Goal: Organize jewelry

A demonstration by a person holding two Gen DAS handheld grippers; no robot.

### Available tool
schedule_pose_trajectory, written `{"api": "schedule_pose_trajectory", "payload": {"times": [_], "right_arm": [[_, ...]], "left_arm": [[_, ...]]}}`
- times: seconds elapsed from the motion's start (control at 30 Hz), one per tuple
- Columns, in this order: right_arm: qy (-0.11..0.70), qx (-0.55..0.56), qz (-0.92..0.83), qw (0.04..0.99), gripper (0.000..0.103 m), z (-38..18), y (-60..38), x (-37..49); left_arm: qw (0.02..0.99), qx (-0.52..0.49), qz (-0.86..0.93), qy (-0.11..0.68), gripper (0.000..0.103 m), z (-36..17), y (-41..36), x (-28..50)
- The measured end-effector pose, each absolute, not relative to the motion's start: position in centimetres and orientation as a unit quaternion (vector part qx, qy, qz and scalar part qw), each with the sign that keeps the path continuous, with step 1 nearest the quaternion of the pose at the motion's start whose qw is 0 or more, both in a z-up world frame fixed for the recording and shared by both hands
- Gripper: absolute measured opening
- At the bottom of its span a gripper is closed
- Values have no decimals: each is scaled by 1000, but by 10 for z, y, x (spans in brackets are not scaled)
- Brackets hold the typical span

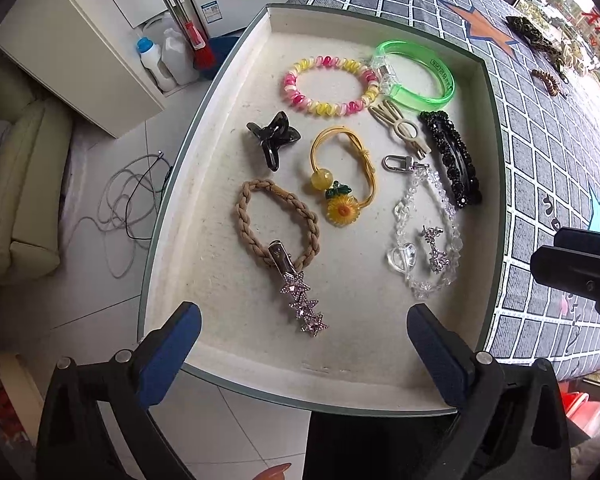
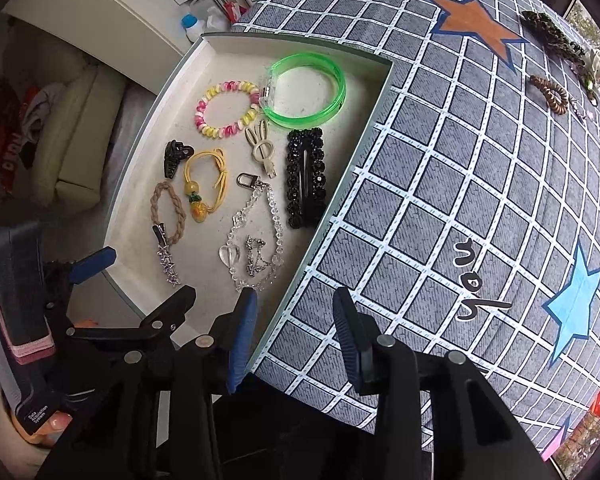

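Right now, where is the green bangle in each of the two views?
Left wrist view: the green bangle lies at the upper right, in the tray's far corner.
Right wrist view: green bangle sits upper centre, same far corner.
Shared landmark: the pink-and-yellow coil bracelet touching its clasp side.

Green bangle [image 1: 418, 76], black clip [image 1: 452, 158], grey checked tablecloth [image 2: 460, 184].

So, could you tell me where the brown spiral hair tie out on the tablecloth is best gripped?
Probably from straight above, pinching one side of the ring. The brown spiral hair tie lies flat on the checked tablecloth, so one finger can go inside the loop and one outside. The side facing the tray looks clear; the far side sits close to other accessories.
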State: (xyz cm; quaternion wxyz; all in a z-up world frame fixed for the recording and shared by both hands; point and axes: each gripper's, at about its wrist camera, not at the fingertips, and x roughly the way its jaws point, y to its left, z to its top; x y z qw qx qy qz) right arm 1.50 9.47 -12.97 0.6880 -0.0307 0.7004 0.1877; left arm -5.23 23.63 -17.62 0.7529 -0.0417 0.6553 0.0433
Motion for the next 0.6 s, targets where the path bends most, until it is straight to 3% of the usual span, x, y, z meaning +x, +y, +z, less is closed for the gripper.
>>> {"api": "schedule_pose_trajectory", "payload": {"times": [0.37,0.6], "right_arm": [[685,-60,183,703,81,-99,94,15],[667,-76,180,719,85,-70,96,18]], "left_arm": [[762,-42,46,644,103,-143,240,-55],[782,-26,42,622,103,-107,241,-55]]}}
